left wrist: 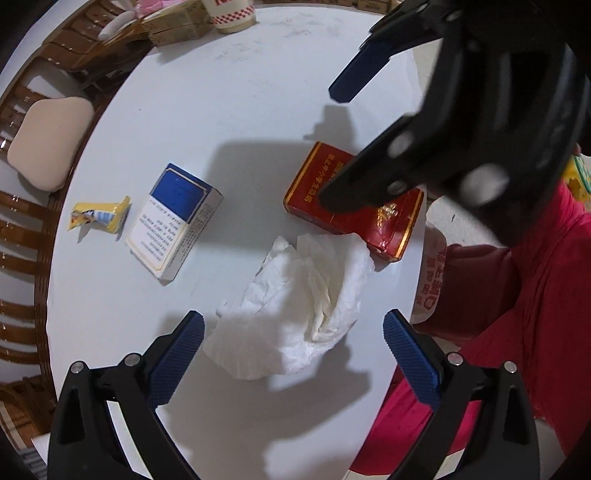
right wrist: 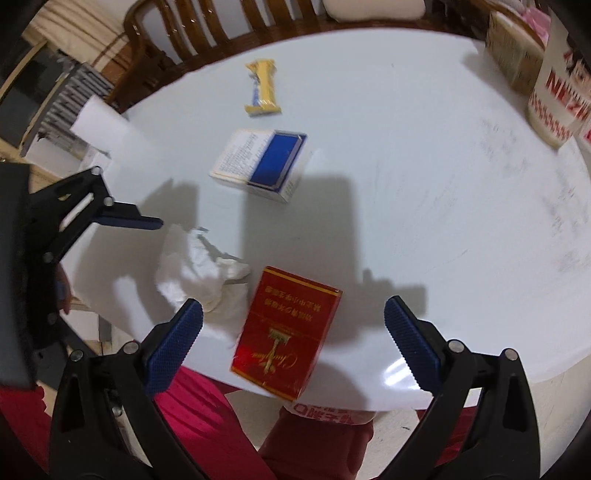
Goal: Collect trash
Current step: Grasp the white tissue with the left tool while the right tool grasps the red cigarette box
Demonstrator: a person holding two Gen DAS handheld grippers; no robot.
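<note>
On the white round table lie a crumpled white tissue, a red cigarette pack, a blue-and-white cigarette pack and a yellow candy wrapper. My left gripper is open, jaws on either side of the tissue, just above it. My right gripper is open over the red pack, which sits at the table's near edge. The tissue, blue-and-white pack and wrapper show in the right wrist view too. The right gripper also shows in the left wrist view.
A cream cup with red print and cardboard boxes stand at the table's far side. Wooden chairs with a beige cushion ring the table. A bag with red print hangs below the near edge by red clothing.
</note>
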